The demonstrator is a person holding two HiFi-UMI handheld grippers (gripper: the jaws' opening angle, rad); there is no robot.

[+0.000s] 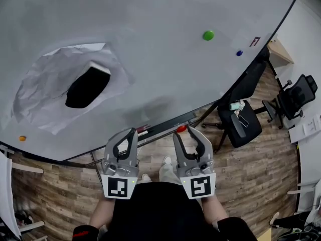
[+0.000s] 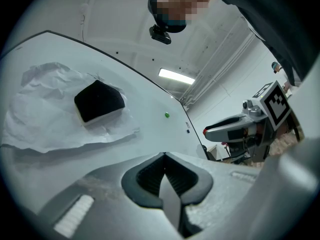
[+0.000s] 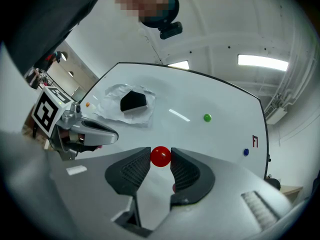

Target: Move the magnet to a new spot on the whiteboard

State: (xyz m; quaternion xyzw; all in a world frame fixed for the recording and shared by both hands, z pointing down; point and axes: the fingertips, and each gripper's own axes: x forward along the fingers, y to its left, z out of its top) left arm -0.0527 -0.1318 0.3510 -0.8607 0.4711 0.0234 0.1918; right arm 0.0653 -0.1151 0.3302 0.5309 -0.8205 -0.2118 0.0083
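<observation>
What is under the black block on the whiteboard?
Under the black block lies crumpled white paper, spreading past it all round on the whiteboard. Anything behind the paper is hidden.

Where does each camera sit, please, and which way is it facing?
Head view: on the person's head, looking steeply down at the whiteboard; left tool and right tool show.
Left gripper view: on the left tool, looking along its closed jaws across the whiteboard; the right tool shows.
Right gripper view: on the right tool, looking along jaws gripping the red magnet; the left tool shows.
Shared: all show the green magnet.
</observation>
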